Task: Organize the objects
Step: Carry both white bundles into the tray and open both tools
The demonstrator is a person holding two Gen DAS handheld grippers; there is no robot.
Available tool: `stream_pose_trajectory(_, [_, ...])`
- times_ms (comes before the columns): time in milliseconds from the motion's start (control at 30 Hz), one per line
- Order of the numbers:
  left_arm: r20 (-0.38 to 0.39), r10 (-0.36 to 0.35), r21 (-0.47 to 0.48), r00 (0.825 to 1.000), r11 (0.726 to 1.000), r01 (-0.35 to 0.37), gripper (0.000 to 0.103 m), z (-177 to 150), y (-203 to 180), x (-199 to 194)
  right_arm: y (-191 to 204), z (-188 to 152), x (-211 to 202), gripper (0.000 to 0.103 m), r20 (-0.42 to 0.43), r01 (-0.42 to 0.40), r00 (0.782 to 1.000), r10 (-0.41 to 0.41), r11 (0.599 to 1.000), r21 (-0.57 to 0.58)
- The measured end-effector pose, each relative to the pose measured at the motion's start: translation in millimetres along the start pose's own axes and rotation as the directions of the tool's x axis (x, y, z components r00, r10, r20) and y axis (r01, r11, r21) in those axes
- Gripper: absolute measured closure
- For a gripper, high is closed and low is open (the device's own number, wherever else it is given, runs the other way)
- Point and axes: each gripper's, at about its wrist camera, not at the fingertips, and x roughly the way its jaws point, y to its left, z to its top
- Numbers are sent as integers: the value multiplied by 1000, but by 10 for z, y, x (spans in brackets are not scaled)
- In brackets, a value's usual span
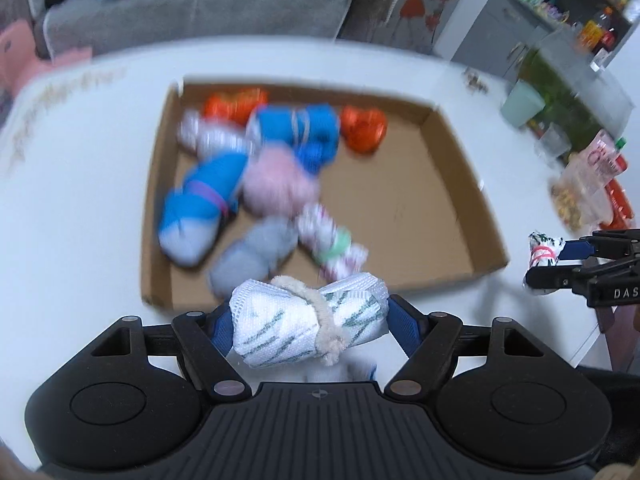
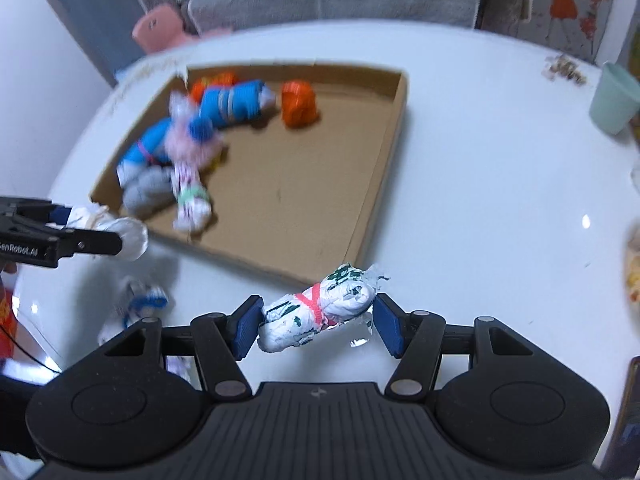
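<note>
Both grippers point steeply down over the white table [image 2: 480, 184], each carrying a bundle; landmark for all places is the shallow cardboard tray [image 1: 460, 184].

Left gripper [image 1: 308, 322]: jaws clamped on the two ends of a white rolled cloth with green stripes [image 1: 308, 320], tied round the middle with a beige fuzzy cord. The roll lies crosswise between the blue pads and hangs just outside the tray's near wall, toward its left corner. In the right wrist view the same gripper comes in from the left, its roll beside the tray's near-left corner.

Right gripper [image 2: 316, 314]: jaws closed on a white bundle with green marks and a pink band [image 2: 320, 306], gripped end to end and a little tilted. It hangs just outside the tray's near-right corner, clear of the cardboard.

Tray contents sit in its left half: two blue rolls [image 1: 200, 204], a pink fluffy one [image 1: 280, 184], a grey one [image 1: 256, 252], a white one with a green band [image 1: 332, 240], and two orange pieces [image 1: 362, 128] by the far wall. The right half of the tray floor is bare cardboard. Walls are low all round.

On the table near the tray's near-left corner lies a white bundle with a blue tie [image 2: 140, 304]. A pale green cup [image 2: 614, 98] stands well off the tray's far-right side.
</note>
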Motion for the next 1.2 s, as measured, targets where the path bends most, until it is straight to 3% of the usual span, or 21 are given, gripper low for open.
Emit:
stream_pose_trajectory(100, [94,11,84,996,996,-19,24,197,-149,-146,-48,96,-165,47,93,21,995,-21,1000,3])
stream_pose_trajectory(167, [149,-20,142,989,990,-2,24,339,-266,-196,-92,127,-357,47,173,26,985,-23,1000,-13])
stream_pose_trajectory(267, [221,-26,287,975,957,-40,24,519,-486,-193,-88,241,-434,47,288,31,958,-9,997,-73])
stream_pose_trajectory(400, [221,-68,346,973,938,-13,24,704,-579,8,-54,438,-416,47,373,24,927,48,982,-187])
stream_pose_trajectory(633, [164,-125,334,979,940,64,24,934,-582,548,-55,825,-3,47,373,54,926,62,955,-292])
stream_pose_trajectory(867, [105,-174,244,979,959,145,24,1019,-465,999,-65,920,414,47,296,115,955,12,905,-409])
stream_pose_trajectory(1200, [82,-119,224,990,970,98,24,1037,-420,1350,-56,921,742,47,208,101,978,3,867,-487])
